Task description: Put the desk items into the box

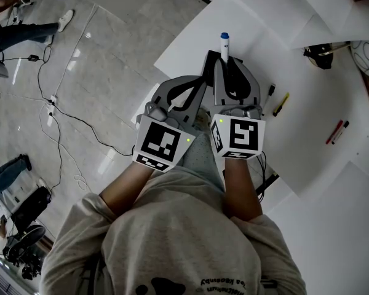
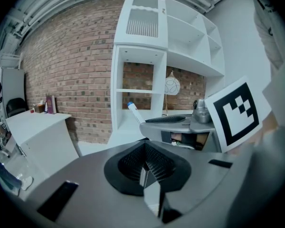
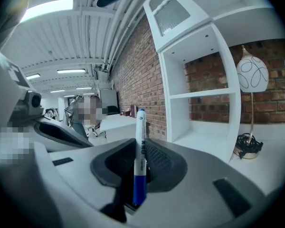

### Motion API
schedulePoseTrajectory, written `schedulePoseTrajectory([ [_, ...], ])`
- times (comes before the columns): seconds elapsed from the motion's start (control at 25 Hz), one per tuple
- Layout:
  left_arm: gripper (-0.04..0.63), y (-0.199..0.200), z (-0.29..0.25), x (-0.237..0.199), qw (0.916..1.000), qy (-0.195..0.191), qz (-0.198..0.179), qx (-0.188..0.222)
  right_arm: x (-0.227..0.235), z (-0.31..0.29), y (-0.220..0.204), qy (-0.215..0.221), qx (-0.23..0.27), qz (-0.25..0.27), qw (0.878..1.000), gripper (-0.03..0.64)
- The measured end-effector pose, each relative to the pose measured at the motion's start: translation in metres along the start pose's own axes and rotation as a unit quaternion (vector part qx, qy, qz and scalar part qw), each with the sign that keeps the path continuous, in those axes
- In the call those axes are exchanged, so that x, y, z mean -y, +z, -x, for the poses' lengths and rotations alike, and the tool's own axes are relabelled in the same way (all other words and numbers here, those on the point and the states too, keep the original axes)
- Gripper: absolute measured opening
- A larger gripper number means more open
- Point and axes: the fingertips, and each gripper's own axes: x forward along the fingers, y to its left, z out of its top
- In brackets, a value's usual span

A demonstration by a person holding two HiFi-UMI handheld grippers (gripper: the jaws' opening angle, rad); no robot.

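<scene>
**While Pinching a Marker, Holding Both Tools Side by Side**

While pinching a marker (image 3: pixel 140 144) by its blue lower part, standing it upright in the middle of the right gripper view, white barrel and blue tip rising above the right gripper (image 3: pixel 145 170). Pressing on that barrel from both sides, those jaws parted only as far as the marker itself. Pressing the jaws of the left gripper (image 2: pixel 148 174) together, pad against pad, nothing between them. Holding the two grippers just beside each other at the centre of the head view, marker tip pointing toward the upper edge, above a white desk (image 1: pixel 307 109). Showing, right of the grippers in the head view, a black pen (image 1: pixel 270 92) and a yellow pen (image 1: pixel 281 104) lying near each other on the desk. Showing, farther toward the right edge, a red pen (image 1: pixel 334 132) and a dark pen (image 1: pixel 342 129) lying side by side. Taking in a lamp (image 3: pixel 251 75) with a white globe at the right of the right gripper view, standing beside white shelves (image 3: pixel 199 96) in front of a brick wall (image 3: pixel 142 70), a tangle of black cable (image 3: pixel 248 145) at its foot. Taking in grey stone floor (image 1: pixel 104 54) across the left of the head view, thin cords (image 1: pixel 55 121) trailing over it. Filling the bottom of that frame with a grey sweatshirt (image 1: pixel 172 238).
</scene>
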Motion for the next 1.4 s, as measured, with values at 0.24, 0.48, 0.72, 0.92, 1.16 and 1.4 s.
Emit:
schedulePoseTrajectory([
  [0.24, 0.008, 0.0, 0.001, 0.002, 1.0, 0.0, 0.002, 0.0, 0.0, 0.0, -0.007, -0.002, -0.029, 0.011, 1.0, 0.075],
  [0.48, 0.008, -0.001, 0.003, 0.002, 1.0, 0.002, 0.004, 0.0, 0.0, 0.002, -0.004, -0.007, -0.012, 0.01, 1.0, 0.075],
  [0.72, 0.008, -0.004, 0.005, 0.002, 1.0, 0.004, 0.008, -0.002, -0.001, 0.001, 0.003, -0.008, 0.015, 0.018, 1.0, 0.075],
  [0.92, 0.008, -0.004, 0.006, 0.002, 0.9999, 0.006, 0.009, -0.001, 0.001, 0.002, 0.0, -0.006, 0.008, 0.014, 1.0, 0.075],
  [1.16, 0.008, -0.003, 0.005, 0.002, 0.9999, 0.006, 0.01, 0.0, 0.0, 0.0, -0.004, -0.004, -0.005, 0.015, 1.0, 0.075],
  [1.4, 0.008, -0.003, 0.005, 0.002, 0.9999, 0.005, 0.009, 0.001, 0.0, 0.002, -0.005, -0.008, -0.009, 0.015, 1.0, 0.075],
])
